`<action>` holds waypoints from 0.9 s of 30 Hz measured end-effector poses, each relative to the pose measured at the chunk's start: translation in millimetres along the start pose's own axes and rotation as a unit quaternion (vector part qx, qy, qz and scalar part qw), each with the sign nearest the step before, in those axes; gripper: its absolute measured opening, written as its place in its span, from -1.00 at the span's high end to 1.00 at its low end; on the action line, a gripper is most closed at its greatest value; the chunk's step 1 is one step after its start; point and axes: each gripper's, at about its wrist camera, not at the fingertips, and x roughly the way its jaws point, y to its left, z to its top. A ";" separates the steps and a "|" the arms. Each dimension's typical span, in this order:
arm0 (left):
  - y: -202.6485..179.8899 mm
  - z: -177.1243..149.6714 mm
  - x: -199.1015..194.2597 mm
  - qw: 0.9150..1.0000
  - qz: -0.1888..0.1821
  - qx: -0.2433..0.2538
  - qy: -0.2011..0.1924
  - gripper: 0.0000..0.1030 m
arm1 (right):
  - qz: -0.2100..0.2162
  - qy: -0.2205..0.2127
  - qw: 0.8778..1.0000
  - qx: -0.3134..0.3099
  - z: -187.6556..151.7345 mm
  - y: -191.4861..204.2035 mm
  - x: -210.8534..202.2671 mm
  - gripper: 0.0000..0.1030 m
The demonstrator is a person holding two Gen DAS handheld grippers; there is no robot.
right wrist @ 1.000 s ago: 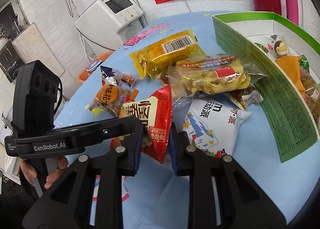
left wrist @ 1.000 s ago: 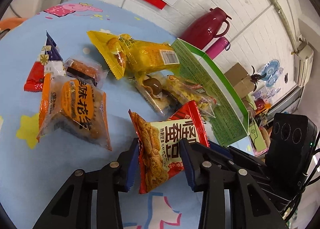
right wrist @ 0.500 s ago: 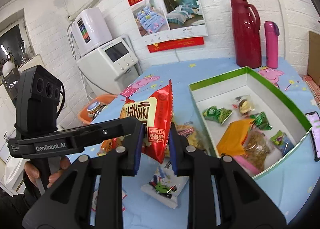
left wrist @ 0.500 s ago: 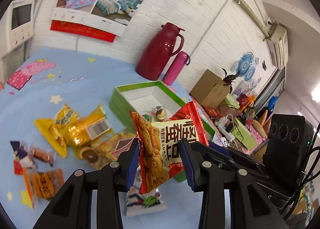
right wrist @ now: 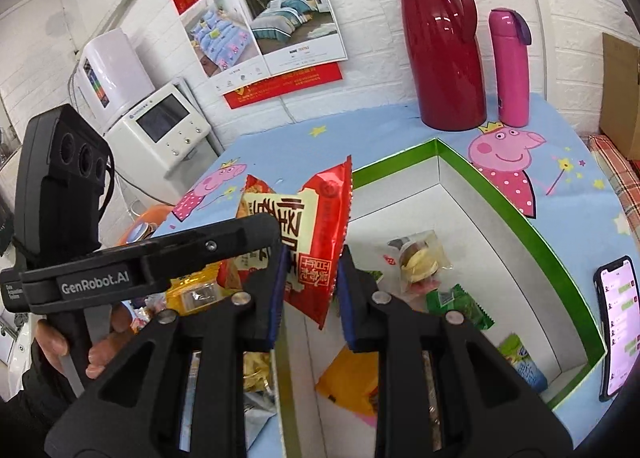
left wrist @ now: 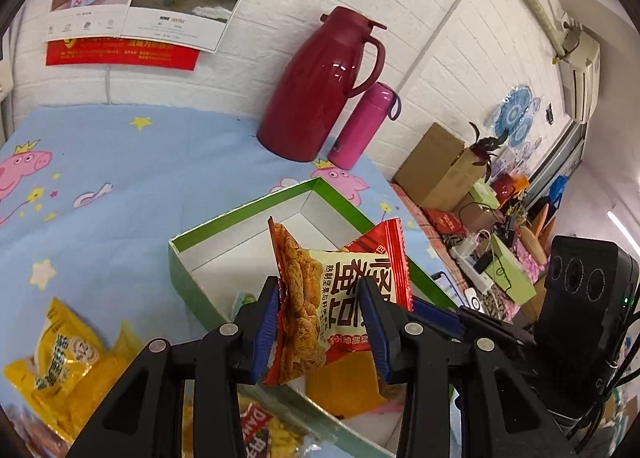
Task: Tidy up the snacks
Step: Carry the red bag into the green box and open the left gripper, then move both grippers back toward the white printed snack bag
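Above the green box (right wrist: 516, 214), both the left gripper (left wrist: 320, 322) and right gripper (right wrist: 310, 290) clamp one red snack packet (right wrist: 316, 234), which might tear if they pull apart.

The green box (right wrist: 532, 226) lies open-topped, its far white floor bare, with wrapped snacks (right wrist: 420, 258) crowding the near end.

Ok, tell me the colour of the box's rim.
Green, with a white inside. The box shows best in the right wrist view.
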 end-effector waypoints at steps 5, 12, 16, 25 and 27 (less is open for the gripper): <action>12.5 12.7 28.6 1.000 0.010 -0.009 0.018 0.22 | -0.010 0.019 1.000 0.003 12.1 -18.2 26.6 0.49; 31.6 8.7 33.5 0.999 0.031 -0.042 0.011 -0.71 | -0.053 0.043 0.998 0.007 15.0 -28.1 40.1 -0.38; 27.4 6.6 21.5 0.998 0.054 -0.026 0.006 -0.71 | -0.063 0.037 0.997 0.009 11.7 -28.2 29.5 -0.43; 6.0 -14.3 -26.0 0.998 0.065 -0.008 -0.015 -0.71 | -0.048 0.023 0.999 0.001 -0.8 3.7 -7.6 -0.51; 0.2 -18.9 -39.4 0.997 0.072 -0.005 -0.023 -0.71 | -0.043 0.009 0.999 -0.007 -4.3 14.4 -21.1 -0.57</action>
